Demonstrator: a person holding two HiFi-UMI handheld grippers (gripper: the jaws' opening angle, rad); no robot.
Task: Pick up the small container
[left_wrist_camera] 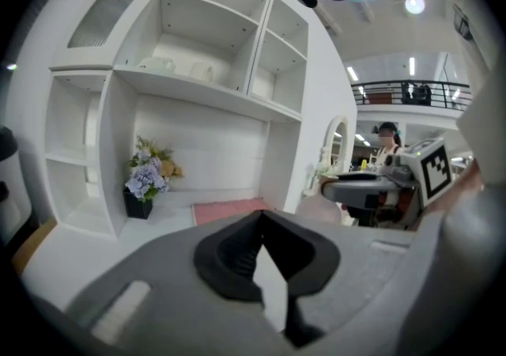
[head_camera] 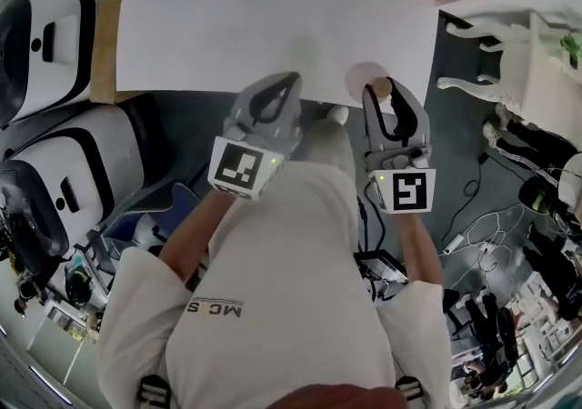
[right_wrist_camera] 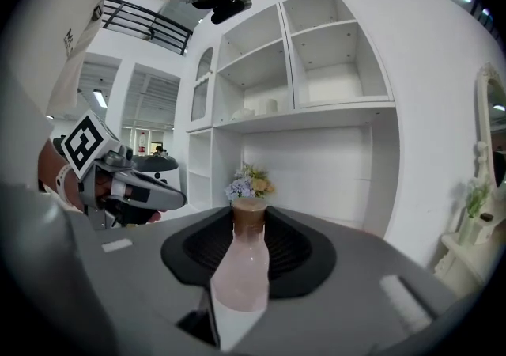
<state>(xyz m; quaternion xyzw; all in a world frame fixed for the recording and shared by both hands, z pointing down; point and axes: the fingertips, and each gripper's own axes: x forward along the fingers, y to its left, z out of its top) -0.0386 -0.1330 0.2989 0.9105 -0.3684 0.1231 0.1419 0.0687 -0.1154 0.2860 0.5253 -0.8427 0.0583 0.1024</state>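
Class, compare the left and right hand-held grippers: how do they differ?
The left hand-held gripper is empty; the right hand-held gripper clamps a small pink container. The left's jaws meet; the right's are spread by the container. Both are grey with black pads.

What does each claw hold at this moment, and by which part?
The right claw holds the small pink bottle by its body, the brown cap pointing forward. The left claw is shut and holds nothing.
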